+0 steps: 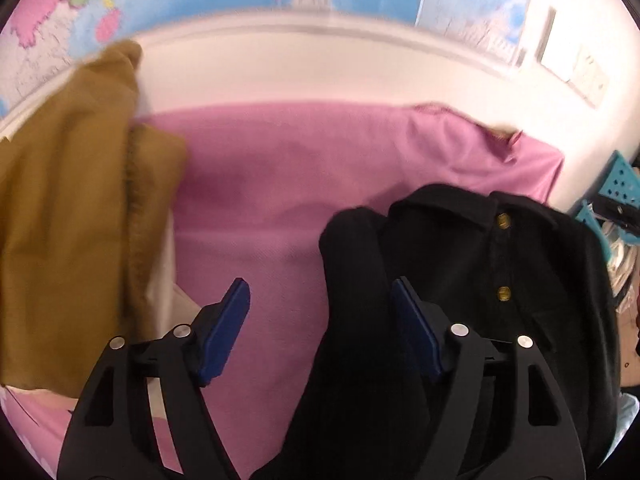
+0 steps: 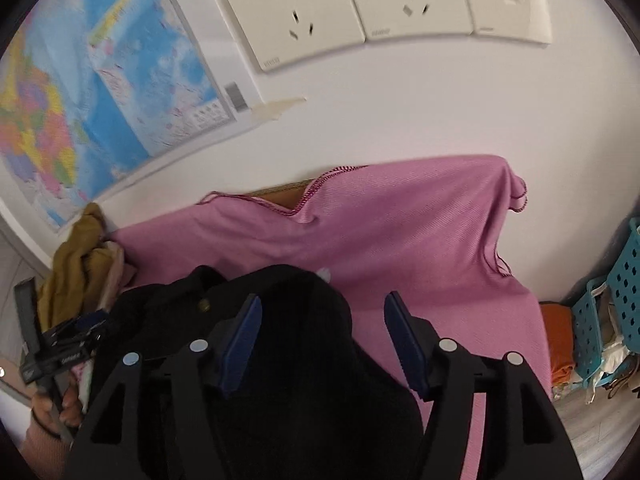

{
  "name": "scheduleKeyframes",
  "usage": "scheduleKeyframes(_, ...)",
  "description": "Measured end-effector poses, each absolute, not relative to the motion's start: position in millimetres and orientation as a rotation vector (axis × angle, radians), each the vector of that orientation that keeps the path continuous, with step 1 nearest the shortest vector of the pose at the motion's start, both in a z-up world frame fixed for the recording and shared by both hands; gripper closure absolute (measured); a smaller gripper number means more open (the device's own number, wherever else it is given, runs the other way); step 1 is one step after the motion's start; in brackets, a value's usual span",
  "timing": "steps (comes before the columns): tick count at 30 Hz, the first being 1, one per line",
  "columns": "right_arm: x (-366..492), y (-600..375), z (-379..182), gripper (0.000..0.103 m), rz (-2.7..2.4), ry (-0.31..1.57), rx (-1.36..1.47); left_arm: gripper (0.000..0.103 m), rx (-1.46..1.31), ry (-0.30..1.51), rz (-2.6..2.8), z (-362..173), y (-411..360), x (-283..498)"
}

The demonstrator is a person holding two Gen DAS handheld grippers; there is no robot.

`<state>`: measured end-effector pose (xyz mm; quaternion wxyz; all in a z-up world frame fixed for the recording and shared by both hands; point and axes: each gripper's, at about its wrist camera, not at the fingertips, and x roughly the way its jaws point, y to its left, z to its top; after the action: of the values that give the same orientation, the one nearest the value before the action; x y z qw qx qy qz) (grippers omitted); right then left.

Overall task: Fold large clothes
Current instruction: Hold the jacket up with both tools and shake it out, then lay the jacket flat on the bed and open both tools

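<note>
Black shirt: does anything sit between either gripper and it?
Nothing visible does. The black shirt lies on the pink cloth, its folds already between the open left gripper and open right gripper fingers.

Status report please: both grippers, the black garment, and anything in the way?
Left gripper open, right gripper open. Black garment released, lying on pink cloth. Mustard garment heaped at left, apart.

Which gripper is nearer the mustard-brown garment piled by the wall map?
Left. The left gripper hangs open just right of the mustard-brown garment; the right gripper, also open, is over the black shirt, farther from it.
</note>
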<state>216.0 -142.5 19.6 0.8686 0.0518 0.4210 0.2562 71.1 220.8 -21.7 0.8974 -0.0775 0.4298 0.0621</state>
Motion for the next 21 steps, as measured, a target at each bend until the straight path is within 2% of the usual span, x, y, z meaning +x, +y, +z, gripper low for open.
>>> scheduleKeyframes(3,178,-167,32,0.032,0.573,0.869,0.07,0.019,-0.136,0.839,0.094,-1,219,51)
scheduleKeyframes(6,133,-188,27,0.026,0.599,0.887,0.039,0.018,-0.101,0.797,0.044,10,212,26)
scheduleKeyframes(9,86,-208,5,0.025,0.616,0.954,0.023,0.014,-0.063,0.777,0.005,17,201,3)
scheduleKeyframes(15,19,-237,-46,0.025,0.651,1.087,0.13,0.013,-0.026,0.747,-0.103,20,175,-36)
scheduleKeyframes(17,5,-240,-52,0.037,0.679,1.087,0.156,0.013,-0.009,0.739,-0.121,20,166,-45)
scheduleKeyframes(19,-2,-243,-52,0.078,0.692,1.068,0.182,0.013,0.0,0.736,-0.142,19,157,-51)
scheduleKeyframes(21,-5,-246,-46,0.091,0.675,1.039,0.188,0.013,-0.002,0.741,-0.155,18,150,-54)
